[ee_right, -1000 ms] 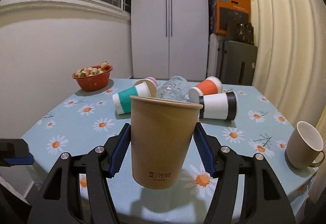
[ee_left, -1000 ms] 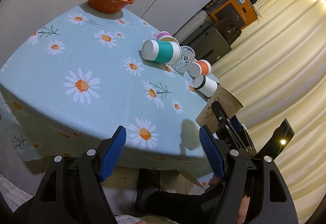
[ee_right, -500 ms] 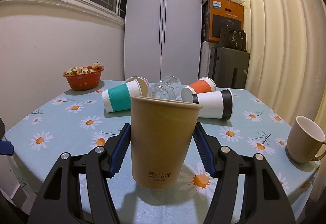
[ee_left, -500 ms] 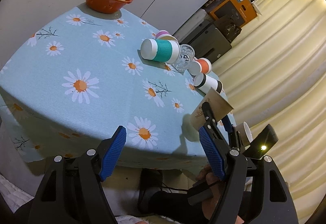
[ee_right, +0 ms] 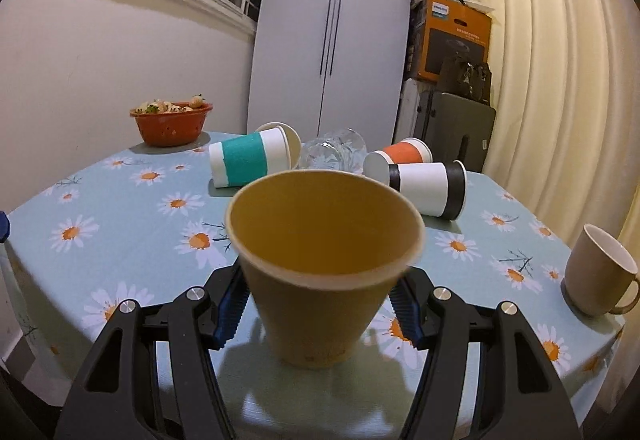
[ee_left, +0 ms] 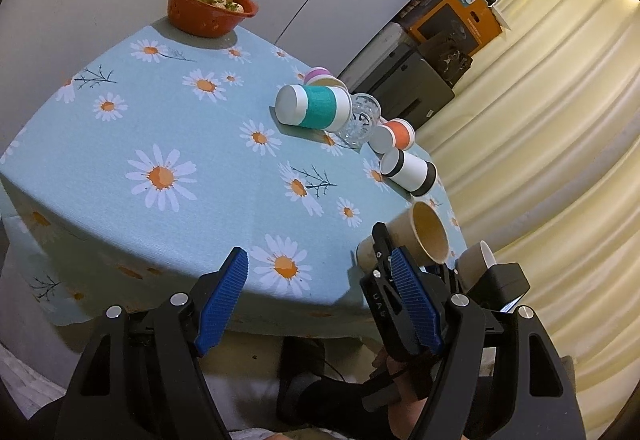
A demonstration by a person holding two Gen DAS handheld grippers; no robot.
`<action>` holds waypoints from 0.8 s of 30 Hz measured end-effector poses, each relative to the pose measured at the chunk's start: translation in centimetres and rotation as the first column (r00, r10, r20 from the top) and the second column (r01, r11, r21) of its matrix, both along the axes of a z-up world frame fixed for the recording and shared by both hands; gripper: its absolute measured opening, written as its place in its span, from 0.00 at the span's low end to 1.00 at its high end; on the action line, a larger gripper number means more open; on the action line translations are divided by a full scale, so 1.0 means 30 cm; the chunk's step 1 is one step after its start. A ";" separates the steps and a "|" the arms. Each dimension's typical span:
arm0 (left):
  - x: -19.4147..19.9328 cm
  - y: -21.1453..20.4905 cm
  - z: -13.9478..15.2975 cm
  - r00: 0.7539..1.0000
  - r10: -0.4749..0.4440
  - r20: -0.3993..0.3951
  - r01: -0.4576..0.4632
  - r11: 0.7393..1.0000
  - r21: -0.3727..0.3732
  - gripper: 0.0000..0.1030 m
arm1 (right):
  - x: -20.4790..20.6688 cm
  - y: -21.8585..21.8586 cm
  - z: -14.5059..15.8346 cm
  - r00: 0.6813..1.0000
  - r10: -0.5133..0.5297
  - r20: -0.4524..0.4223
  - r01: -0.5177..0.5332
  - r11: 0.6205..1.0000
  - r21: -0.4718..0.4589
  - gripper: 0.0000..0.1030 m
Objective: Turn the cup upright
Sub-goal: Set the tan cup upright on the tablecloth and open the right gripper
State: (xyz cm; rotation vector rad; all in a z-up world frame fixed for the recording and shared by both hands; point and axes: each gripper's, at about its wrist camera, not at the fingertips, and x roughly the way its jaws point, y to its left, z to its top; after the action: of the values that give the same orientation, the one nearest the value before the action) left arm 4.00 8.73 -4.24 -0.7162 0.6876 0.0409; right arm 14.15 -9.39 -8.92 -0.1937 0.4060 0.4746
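Right tool [ee_right: 318, 314] grips the brown paper cup [ee_right: 324, 264] mouth-up near the counter [ee_right: 120, 208] edge, likely to set it down; left tool [ee_left: 320, 296] hangs open.

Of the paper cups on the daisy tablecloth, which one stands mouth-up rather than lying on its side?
The plain brown paper cup between the right gripper fingers stands mouth-up. The teal-banded, orange-banded and black-banded paper cups all lie on their sides.

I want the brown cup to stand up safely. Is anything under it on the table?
Nothing visible. The brown paper cup, held by the right gripper, sits over bare tablecloth; the mug stands off to the side.
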 end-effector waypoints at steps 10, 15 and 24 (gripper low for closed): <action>-0.001 0.001 0.000 1.000 0.005 0.003 -0.005 1.000 0.018 0.70 | -0.006 -0.030 0.035 1.000 -0.014 -0.010 0.014 0.998 0.056 0.85; -0.003 0.001 0.005 1.000 0.005 0.014 -0.005 1.000 0.031 0.70 | -0.034 -0.054 0.082 1.000 0.005 -0.020 -0.004 0.996 0.085 0.95; -0.031 -0.017 0.032 0.998 0.000 0.058 -0.004 0.997 0.071 0.79 | -0.112 -0.161 0.216 1.000 0.023 -0.004 -0.023 0.996 0.081 0.95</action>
State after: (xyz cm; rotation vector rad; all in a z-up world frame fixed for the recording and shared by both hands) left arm 3.07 8.21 -3.29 -0.6477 0.6274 0.0463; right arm 10.79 -14.22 -2.45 -0.1194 0.3891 0.5133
